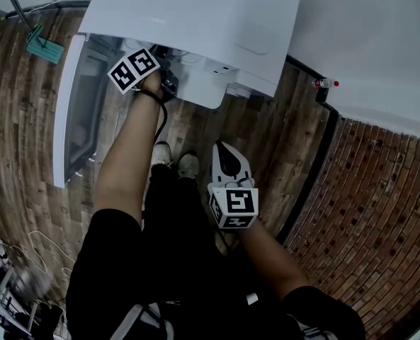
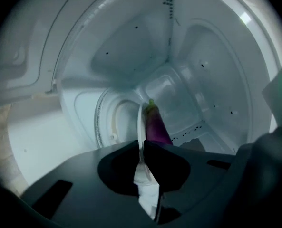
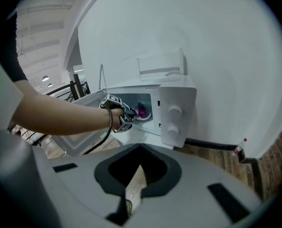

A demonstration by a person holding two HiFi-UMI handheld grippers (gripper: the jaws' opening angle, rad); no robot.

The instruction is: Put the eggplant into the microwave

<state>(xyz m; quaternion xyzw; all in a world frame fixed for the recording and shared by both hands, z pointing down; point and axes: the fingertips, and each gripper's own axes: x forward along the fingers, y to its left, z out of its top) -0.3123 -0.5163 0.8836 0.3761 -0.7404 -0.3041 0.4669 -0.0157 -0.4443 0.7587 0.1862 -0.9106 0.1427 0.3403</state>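
Jaws of left gripper [image 2: 148, 127] clamp the eggplant [image 2: 156, 125], already inside the microwave [image 2: 202, 65]; only releasing seems left. Right gripper [image 3: 136, 184] is closed, empty.

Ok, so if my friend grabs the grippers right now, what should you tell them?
Left gripper: shut on the eggplant, holding it inside the microwave. The door stands open.
Right gripper: shut, empty, low over the wooden floor, away from the microwave.
Done: eggplant is inside the cavity.
Left: set it down, let go, pull the left gripper out, probably close the door.
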